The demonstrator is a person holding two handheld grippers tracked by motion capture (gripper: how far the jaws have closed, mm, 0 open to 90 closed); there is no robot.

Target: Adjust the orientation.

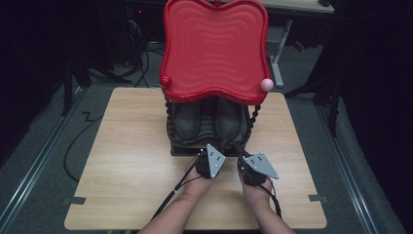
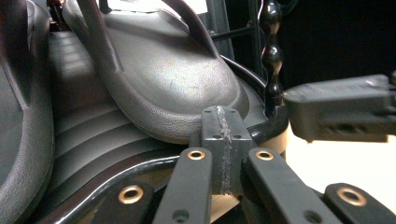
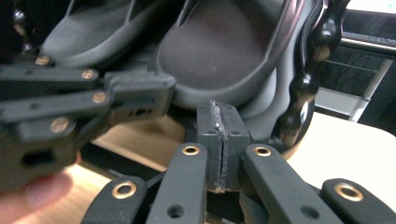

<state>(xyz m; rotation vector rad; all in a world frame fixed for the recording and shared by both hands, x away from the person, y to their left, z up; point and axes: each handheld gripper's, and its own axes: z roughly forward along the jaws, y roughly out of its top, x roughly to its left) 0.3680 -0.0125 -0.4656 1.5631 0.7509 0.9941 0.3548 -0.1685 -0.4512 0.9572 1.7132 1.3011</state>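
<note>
On the wooden table point(image 1: 131, 146) stands a 2-tier rack: a red wavy-edged tray point(image 1: 214, 48) on top, carried on black beaded posts point(image 1: 255, 117), and a black lower shelf point(image 1: 181, 140) that holds 2 dark slip-on shoes side by side. The left shoe point(image 1: 187, 119) and the right shoe point(image 1: 229, 119) both point their toes toward 6 o'clock, at the person. Neither has left the shelf.

The left gripper point(image 1: 204, 155) hovers at the shelf's front edge, its jaws pressed together with nothing between them; in the left gripper view its closed tips point(image 2: 222, 135) sit just below the toe of a shoe point(image 2: 177, 88) (touching or not, I cannot tell). The right gripper point(image 1: 242, 161) waits at about 4 o'clock from the left one, tips likewise closed and empty point(image 3: 219, 135), just short of the shelf rim under the right shoe point(image 3: 219, 56).

I judge the work barely begun: both tools are in position, but nothing is gripped, so opening the jaws, seizing a shoe and drawing it out all remain.
</note>
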